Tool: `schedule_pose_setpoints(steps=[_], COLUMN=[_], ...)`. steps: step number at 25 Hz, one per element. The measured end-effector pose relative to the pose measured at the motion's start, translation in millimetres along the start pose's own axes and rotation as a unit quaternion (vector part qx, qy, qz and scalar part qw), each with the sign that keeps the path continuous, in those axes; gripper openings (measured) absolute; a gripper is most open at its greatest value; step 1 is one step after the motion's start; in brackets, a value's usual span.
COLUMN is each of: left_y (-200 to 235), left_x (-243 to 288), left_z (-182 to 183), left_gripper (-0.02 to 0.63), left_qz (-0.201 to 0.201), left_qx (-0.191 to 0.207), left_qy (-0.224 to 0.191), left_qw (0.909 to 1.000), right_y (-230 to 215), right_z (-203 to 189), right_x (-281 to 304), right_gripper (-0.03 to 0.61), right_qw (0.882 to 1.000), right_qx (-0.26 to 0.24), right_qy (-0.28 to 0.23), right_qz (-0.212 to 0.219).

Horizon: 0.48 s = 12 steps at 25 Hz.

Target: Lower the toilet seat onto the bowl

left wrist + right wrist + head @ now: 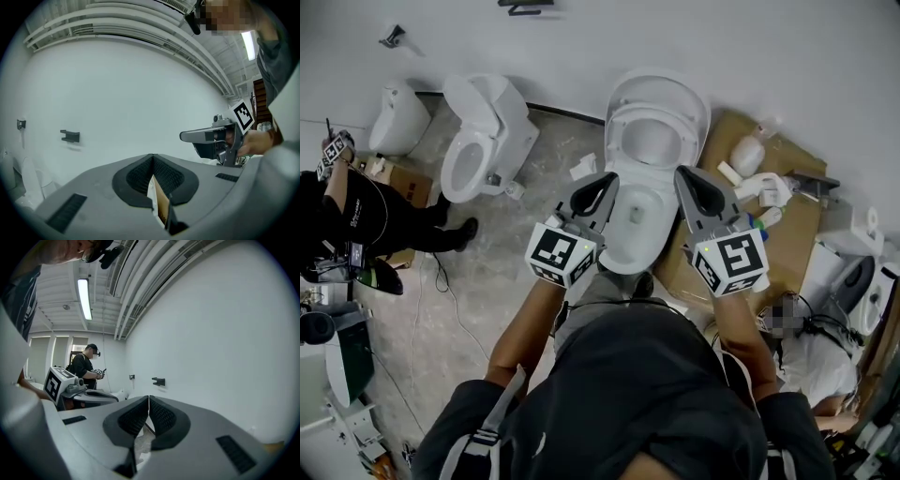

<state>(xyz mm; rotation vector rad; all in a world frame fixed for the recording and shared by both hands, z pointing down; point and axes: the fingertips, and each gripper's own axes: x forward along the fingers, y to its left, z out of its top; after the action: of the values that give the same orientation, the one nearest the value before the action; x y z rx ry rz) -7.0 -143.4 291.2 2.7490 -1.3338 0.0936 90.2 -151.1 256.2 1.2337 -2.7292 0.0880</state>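
Observation:
In the head view a white toilet stands against the wall, its seat (pixel 659 114) raised and leaning back above the open bowl (pixel 635 223). My left gripper (pixel 609 180) hovers over the bowl's left rim, jaws shut with nothing between them. My right gripper (pixel 684 174) hangs over the right rim, also shut and empty. Neither touches the seat. The left gripper view shows its closed jaws (pixel 152 157) facing the bare white wall, with the right gripper (pixel 212 136) off to the side. The right gripper view shows its closed jaws (pixel 148 399) and the left gripper (pixel 86 397).
A second toilet (pixel 484 141) and a third (pixel 397 118) stand to the left. Cardboard (pixel 787 220) with bottles and fittings lies right of the bowl. One person (pixel 356 216) stands at left, another crouches at lower right (pixel 811 361). A bracket (pixel 70 136) is fixed to the wall.

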Motion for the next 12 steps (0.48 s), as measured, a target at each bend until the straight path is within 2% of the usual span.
schedule_pose_setpoints(steps=[12], left_y=[52.8], left_x=[45.7], left_z=[5.1], left_gripper=[0.003], left_qz=[-0.054], left_qx=[-0.002], left_qy=[0.001], left_qw=[0.9986], right_y=[-32.0], right_z=[-0.6], right_x=[57.7], right_gripper=[0.009], right_qw=[0.999], right_qx=[0.008], right_qy=[0.013], right_qz=[-0.05])
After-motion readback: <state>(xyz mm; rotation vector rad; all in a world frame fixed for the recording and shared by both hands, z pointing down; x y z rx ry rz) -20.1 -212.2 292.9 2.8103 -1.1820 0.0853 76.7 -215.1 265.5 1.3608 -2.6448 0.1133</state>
